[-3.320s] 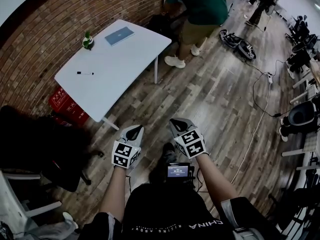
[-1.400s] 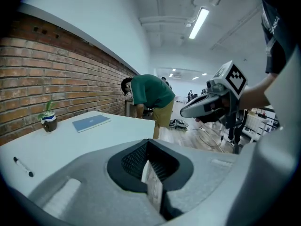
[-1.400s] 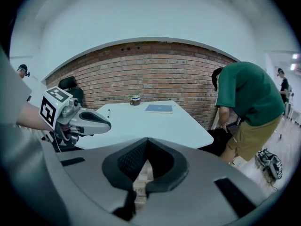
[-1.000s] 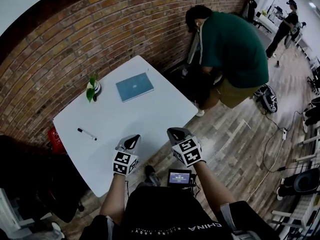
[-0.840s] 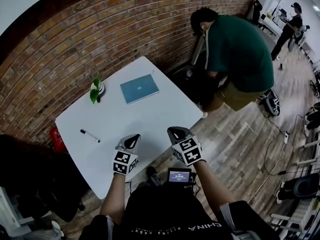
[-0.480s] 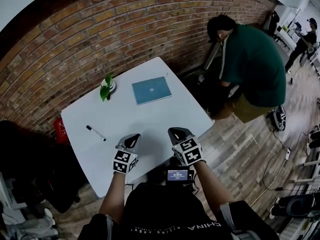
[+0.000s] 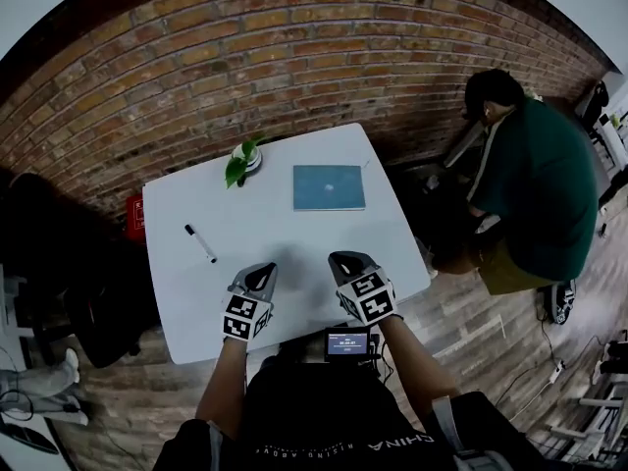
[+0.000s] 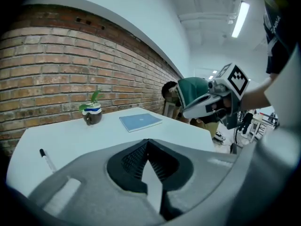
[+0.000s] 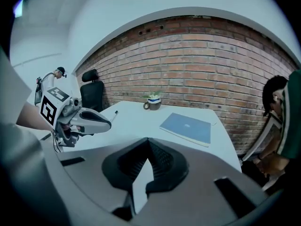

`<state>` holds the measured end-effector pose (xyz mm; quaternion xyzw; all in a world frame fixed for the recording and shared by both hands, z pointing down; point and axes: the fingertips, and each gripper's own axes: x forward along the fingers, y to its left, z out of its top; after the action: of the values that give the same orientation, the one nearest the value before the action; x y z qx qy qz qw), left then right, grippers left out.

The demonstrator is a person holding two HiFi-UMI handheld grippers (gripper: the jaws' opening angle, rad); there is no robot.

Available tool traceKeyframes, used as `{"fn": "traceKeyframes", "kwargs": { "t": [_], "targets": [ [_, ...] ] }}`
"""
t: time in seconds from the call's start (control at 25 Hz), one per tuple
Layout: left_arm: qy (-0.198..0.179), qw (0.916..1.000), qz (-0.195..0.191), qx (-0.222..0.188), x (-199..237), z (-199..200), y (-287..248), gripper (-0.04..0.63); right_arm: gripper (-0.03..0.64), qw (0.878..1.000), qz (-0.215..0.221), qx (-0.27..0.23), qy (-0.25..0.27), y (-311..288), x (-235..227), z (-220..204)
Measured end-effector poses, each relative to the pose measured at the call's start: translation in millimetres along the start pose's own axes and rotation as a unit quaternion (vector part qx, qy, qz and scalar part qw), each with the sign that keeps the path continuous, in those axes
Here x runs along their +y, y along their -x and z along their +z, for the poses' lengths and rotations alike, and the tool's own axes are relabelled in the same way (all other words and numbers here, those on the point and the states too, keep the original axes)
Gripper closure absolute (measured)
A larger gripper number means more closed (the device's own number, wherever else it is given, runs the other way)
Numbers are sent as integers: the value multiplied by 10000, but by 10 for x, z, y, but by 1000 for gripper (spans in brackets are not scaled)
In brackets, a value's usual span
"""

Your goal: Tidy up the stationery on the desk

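A white desk (image 7: 294, 234) stands against a brick wall. On it lie a blue notebook (image 7: 329, 186) at the far right and a black marker pen (image 7: 201, 243) at the left. The notebook (image 8: 140, 121) and the pen (image 8: 46, 158) also show in the left gripper view, and the notebook (image 9: 187, 127) and the pen (image 9: 114, 112) in the right gripper view. My left gripper (image 7: 260, 276) hovers over the desk's near edge, shut and empty. My right gripper (image 7: 350, 263) is beside it, also shut with nothing in it.
A small potted plant (image 7: 243, 159) stands at the desk's far edge by the wall. A person in a green shirt (image 7: 535, 199) bends over right of the desk. A black office chair (image 7: 59, 263) stands at the left. A red box (image 7: 135, 216) sits on the floor.
Over the frames I have come up to the desk and turned to face it squarely. Both grippers, still shut, now hang over its near edge. The person in green has shifted to the right.
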<state>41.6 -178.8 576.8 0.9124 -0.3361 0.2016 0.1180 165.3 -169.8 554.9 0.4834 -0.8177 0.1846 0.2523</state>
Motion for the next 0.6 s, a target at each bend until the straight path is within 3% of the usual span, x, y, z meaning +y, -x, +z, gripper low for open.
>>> {"fn": "traceKeyframes", "kwargs": {
  "t": [0.36, 0.6],
  "targets": [
    [405, 9962, 769, -36, -5, -2, 40, 594, 607, 9955, 782, 50, 529, -243, -11, 152],
    [536, 9932, 1033, 6, 46, -58, 109, 594, 607, 9917, 1085, 125, 679, -327, 74, 156]
  ]
}}
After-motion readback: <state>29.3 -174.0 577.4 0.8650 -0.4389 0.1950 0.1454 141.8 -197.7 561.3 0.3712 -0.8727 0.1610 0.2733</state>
